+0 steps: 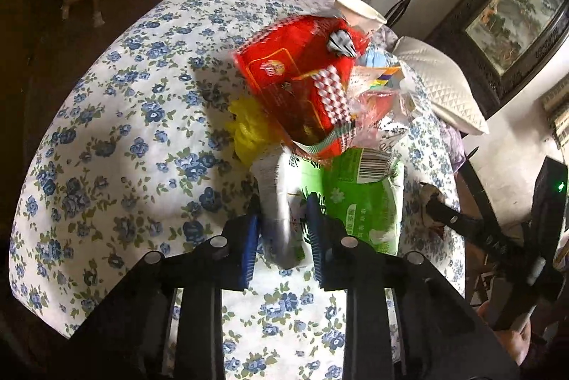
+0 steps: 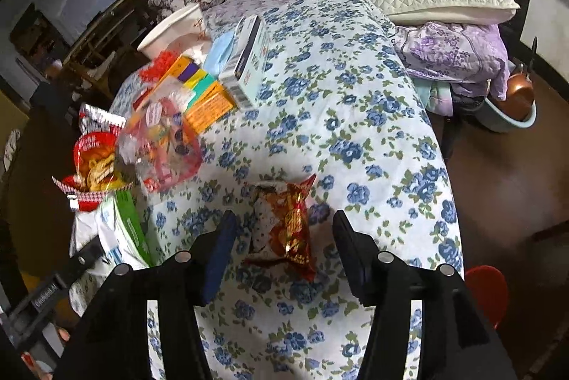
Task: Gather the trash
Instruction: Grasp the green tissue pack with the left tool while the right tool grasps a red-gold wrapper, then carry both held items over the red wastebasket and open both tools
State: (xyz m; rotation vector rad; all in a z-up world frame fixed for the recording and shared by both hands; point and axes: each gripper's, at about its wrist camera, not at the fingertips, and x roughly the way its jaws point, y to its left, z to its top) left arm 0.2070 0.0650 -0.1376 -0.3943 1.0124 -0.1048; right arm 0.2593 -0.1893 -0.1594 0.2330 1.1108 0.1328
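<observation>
Thin green and white plastic is all that my left tongs (image 1: 282,223) pinch: they are closed narrow on the edge of the trash bag (image 1: 359,198), which hangs in front of them above the flowered bed cover (image 1: 124,145). The bag is overfull. A red snack packet (image 1: 295,78), a paper cup (image 1: 359,12) and some small boxes (image 2: 209,95) stand out of its top, and I think they are only leaning on each other, though the left view is blurred there. If I tilt or swing the bag, the cup or the boxes may fall back on the bed, and the smooth plastic may slide out of the pads (image 1: 249,248).

My right tongs (image 2: 284,245) are wide apart and hold nothing. The red and gold candy wrapper (image 2: 288,223) lies flat on the bed between the two fingers, close to the edge of the bed. The wrapper is thin and the cover is soft, so when I close I may catch cloth together with it, or push it away over the edge. Also the bag is just beside my right tongs, and lifting could knock it.
</observation>
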